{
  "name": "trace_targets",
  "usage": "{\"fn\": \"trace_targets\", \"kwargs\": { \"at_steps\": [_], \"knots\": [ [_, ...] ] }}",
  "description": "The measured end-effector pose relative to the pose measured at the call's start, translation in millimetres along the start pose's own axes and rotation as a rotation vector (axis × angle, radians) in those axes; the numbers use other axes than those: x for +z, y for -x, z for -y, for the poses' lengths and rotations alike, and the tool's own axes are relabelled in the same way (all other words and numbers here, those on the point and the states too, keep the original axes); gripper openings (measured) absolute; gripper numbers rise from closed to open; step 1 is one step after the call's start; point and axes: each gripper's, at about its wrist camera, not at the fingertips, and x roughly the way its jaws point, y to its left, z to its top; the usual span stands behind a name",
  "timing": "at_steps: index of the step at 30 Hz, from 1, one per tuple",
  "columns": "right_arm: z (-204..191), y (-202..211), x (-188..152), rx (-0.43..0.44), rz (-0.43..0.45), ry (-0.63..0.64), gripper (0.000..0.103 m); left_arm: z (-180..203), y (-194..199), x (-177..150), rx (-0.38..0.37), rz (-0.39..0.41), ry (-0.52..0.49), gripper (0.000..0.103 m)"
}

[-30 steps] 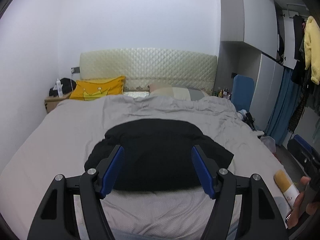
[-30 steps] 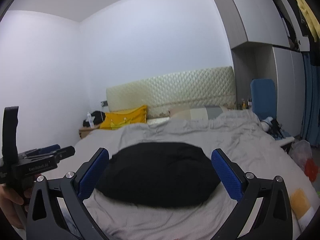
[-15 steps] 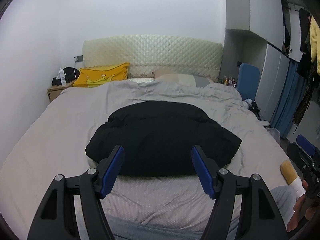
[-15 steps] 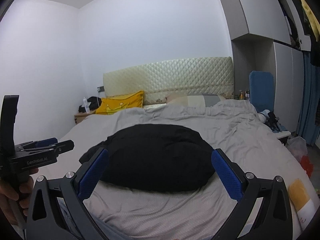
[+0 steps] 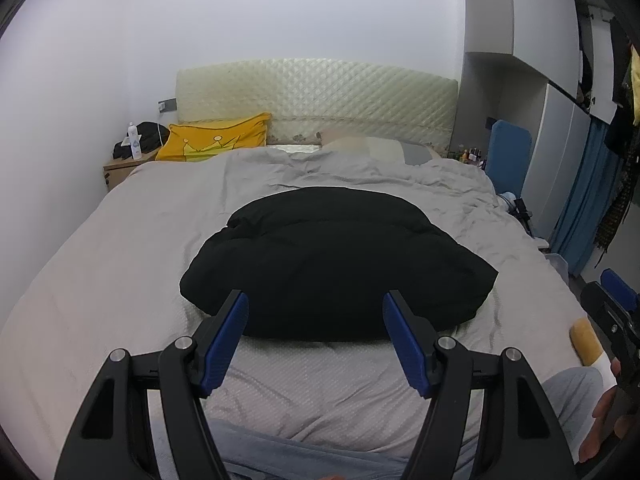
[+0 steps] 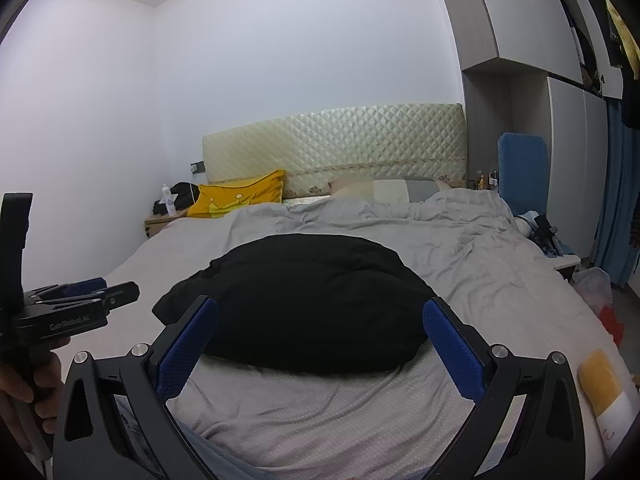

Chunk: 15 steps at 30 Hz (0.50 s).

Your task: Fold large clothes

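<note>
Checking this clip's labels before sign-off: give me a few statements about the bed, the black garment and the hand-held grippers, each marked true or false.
1. The black garment lies on the grey bed cover. True.
2. The left hand-held gripper is clamped on the garment. False: it is open and empty.
3. A yellow pillow sits by the headboard. True.
4. The right hand-held gripper holds a sleeve. False: it is open, holding nothing.
</note>
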Motion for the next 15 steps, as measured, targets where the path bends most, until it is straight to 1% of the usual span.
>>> {"fn": "trace_targets", "kwargs": {
  "at_steps": [15],
  "knots": [
    [0.2, -0.2, -2.1, -0.018, -0.008, -0.008, 0.103, 1.1, -0.3, -5.5, 0.011, -0.007, -0.005, 0.07]
  ]
}}
